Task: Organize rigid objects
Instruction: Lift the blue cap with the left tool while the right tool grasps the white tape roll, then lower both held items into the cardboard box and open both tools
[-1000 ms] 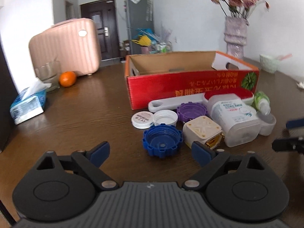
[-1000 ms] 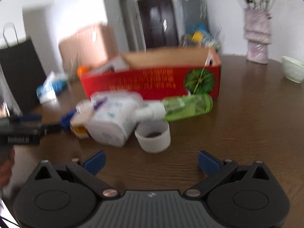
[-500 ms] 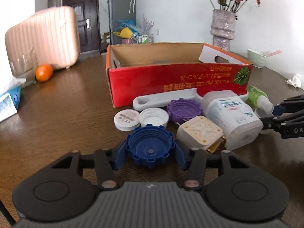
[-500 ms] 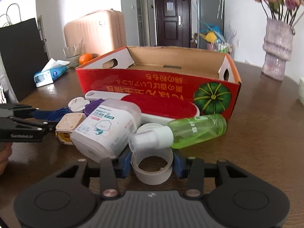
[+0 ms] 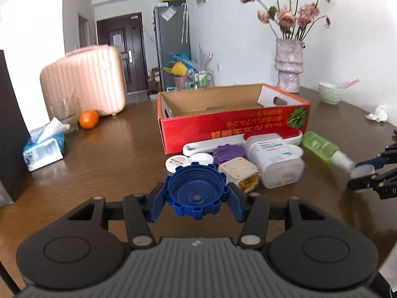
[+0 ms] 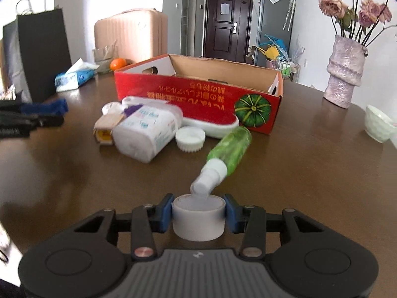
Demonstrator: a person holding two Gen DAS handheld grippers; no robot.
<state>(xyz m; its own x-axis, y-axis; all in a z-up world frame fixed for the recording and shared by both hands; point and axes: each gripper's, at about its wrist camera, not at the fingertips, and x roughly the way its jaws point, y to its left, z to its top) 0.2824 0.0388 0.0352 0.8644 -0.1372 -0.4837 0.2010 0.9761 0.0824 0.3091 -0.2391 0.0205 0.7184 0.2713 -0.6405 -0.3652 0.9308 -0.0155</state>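
The left gripper [image 5: 196,196] is clamped on a blue notched bottle cap [image 5: 196,192], its pads pressed to either side, and the cap appears lifted clear of the table, in front of the red cardboard box [image 5: 233,124]. The right gripper [image 6: 198,214] is closed on a translucent white cap [image 6: 198,219], held out in front of the box's pumpkin-printed corner, with the nozzle of the green spray bottle [image 6: 229,152] just beyond the cap.

The box looks empty as far as its visible floor shows, so by my reading the sorting has barely begun: two pieces are picked up, none delivered. Still lying in a cluster against the near wall of the box are a white wipes container [image 5: 275,164], a cream travel plug adapter [image 5: 238,171], a purple cap [image 5: 229,152], a small white lid [image 5: 201,159], a labelled round tin [image 5: 177,162], a ribbed white lid [image 6: 190,139], and a red-and-white brush [image 5: 248,140] lying along the box's front. The likely next move is carrying both caps over the near wall and releasing them inside.
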